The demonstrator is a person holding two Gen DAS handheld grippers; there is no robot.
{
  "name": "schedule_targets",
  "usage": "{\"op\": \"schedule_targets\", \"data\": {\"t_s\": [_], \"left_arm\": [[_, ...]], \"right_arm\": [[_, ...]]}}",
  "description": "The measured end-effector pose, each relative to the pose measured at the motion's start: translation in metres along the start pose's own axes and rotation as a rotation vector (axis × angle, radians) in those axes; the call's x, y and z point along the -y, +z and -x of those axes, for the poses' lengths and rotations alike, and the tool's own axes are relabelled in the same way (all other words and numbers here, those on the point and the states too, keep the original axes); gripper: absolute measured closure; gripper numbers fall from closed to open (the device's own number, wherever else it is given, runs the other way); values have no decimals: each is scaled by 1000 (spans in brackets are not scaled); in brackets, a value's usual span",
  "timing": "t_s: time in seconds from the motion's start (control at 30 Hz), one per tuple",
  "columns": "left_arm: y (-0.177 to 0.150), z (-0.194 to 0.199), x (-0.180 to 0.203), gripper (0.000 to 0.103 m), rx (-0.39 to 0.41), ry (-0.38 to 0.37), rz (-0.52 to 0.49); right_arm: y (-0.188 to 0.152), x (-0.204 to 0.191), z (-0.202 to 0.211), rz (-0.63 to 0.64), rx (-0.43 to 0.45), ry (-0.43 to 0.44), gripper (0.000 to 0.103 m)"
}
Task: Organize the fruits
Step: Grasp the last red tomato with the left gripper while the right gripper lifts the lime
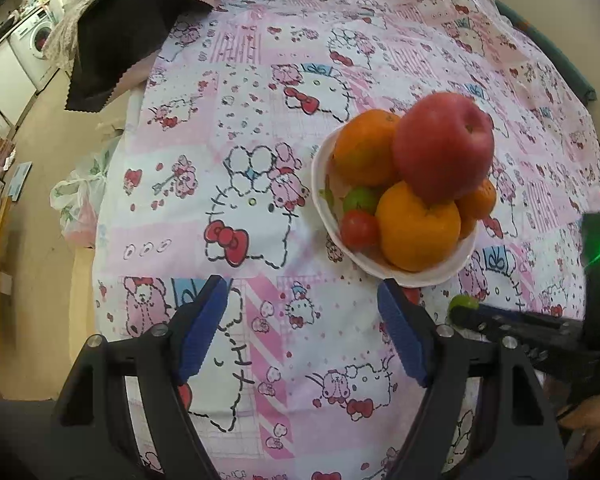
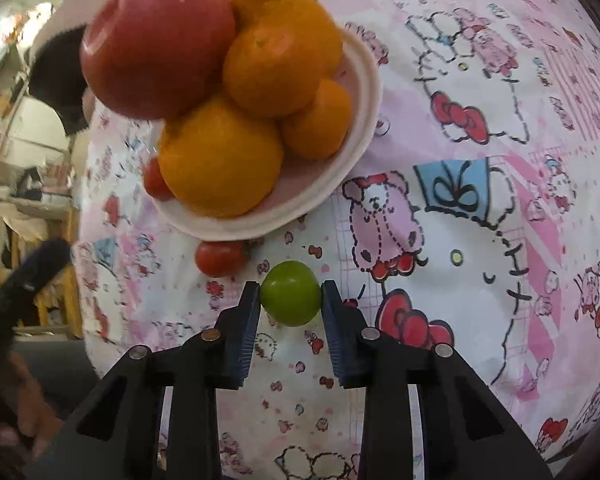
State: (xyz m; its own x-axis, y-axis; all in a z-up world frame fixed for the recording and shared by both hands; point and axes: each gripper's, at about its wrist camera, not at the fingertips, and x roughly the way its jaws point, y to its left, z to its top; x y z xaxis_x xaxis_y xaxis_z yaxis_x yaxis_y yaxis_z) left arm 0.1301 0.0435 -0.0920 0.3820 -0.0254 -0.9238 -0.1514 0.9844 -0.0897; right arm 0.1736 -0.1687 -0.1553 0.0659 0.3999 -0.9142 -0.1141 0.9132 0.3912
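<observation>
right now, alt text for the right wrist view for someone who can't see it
The right gripper is shut on a small green fruit on a pink cartoon-print cloth. Just beyond it a small red tomato lies beside a pale bowl piled with oranges and a red apple on top.

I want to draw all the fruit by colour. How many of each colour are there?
Orange: 4, in the bowl, e.g.
Red: 3: apple, small one in bowl, small one on cloth
Green: 2: one in bowl, one in the right gripper
Total: 9
</observation>
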Motion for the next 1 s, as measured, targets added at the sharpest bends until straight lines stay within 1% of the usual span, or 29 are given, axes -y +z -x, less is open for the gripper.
{"op": "schedule_targets", "data": {"t_s": [0.27, 0.37, 0.47, 0.53, 0.67, 0.77, 0.93, 1.0], "left_arm": [[-11, -18, 31, 28, -62, -43, -93], [-18, -30, 49, 28, -90, -30, -131], [-23, -44, 65, 28, -130, -41, -103], [-25, -51, 74, 29, -133, -40, -91], [-27, -68, 89, 29, -135, -22, -104], [-27, -78, 95, 29, -142, 0, -104], [-25, -93, 96, 29, -166, 32, -69], [-23, -96, 97, 29, -163, 46, -66]], "right_arm": [[-11, 21, 41, -79, 73, 74, 70], [-14, 29, 58, -105, 110, 96, 70], [-20, 36, 63, -149, 128, 112, 70], [-23, 47, 68, -185, 139, 121, 70], [-25, 57, 70, -216, 153, 122, 70], [-26, 64, 72, -231, 158, 131, 70], [-28, 66, 76, -233, 166, 134, 70], [-28, 67, 75, -235, 167, 135, 70]]}}
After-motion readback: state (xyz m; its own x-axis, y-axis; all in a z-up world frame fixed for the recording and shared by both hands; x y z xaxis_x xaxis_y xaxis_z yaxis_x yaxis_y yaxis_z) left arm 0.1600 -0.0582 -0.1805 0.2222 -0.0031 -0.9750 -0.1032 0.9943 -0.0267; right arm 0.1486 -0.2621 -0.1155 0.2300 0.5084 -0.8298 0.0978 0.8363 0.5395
